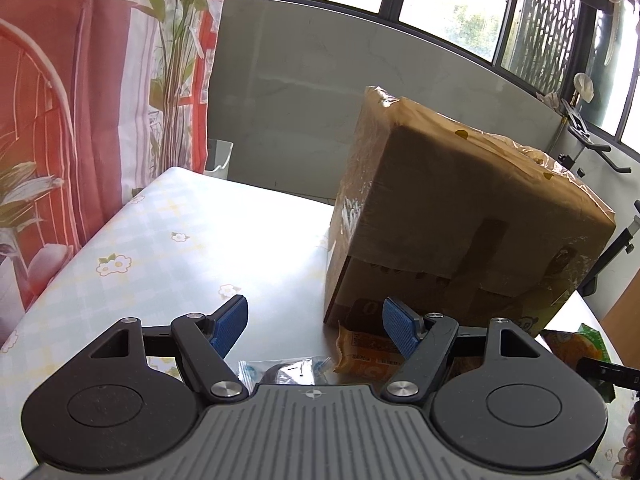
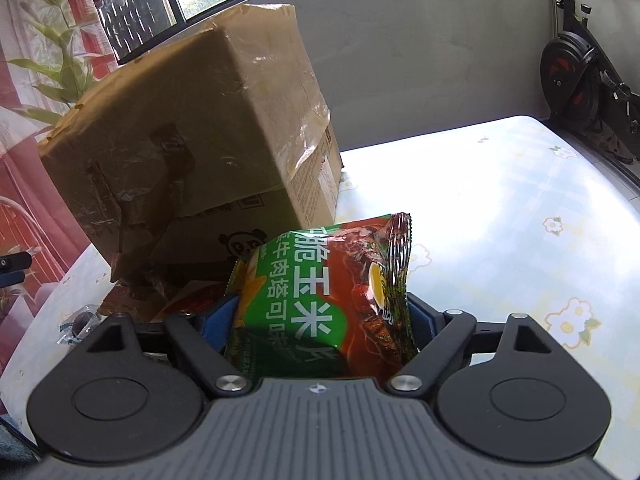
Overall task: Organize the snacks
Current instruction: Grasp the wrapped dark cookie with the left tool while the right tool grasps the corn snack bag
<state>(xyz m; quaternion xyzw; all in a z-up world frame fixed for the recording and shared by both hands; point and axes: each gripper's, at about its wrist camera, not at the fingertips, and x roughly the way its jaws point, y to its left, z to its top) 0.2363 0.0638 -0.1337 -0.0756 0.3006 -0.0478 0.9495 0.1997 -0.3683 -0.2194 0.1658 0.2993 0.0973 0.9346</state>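
A brown cardboard box [image 1: 460, 208] stands on the table with a flap hanging over its near side; it also shows in the right wrist view [image 2: 192, 136]. My left gripper [image 1: 316, 330] is open and empty, low over the table in front of the box. Just ahead of it lie an orange snack packet [image 1: 360, 350] and a clear packet with a dark sweet [image 1: 286, 372]. My right gripper [image 2: 320, 320] is shut on a green and red corn chip bag [image 2: 320, 292], held in front of the box. The chip bag shows at the right edge of the left wrist view [image 1: 580, 340].
The table [image 2: 500, 208] has a pale floral cloth. A red flowered curtain [image 1: 80, 100] hangs at the left. An exercise bike [image 2: 580, 68] stands beyond the table's far right corner. A grey wall and windows lie behind.
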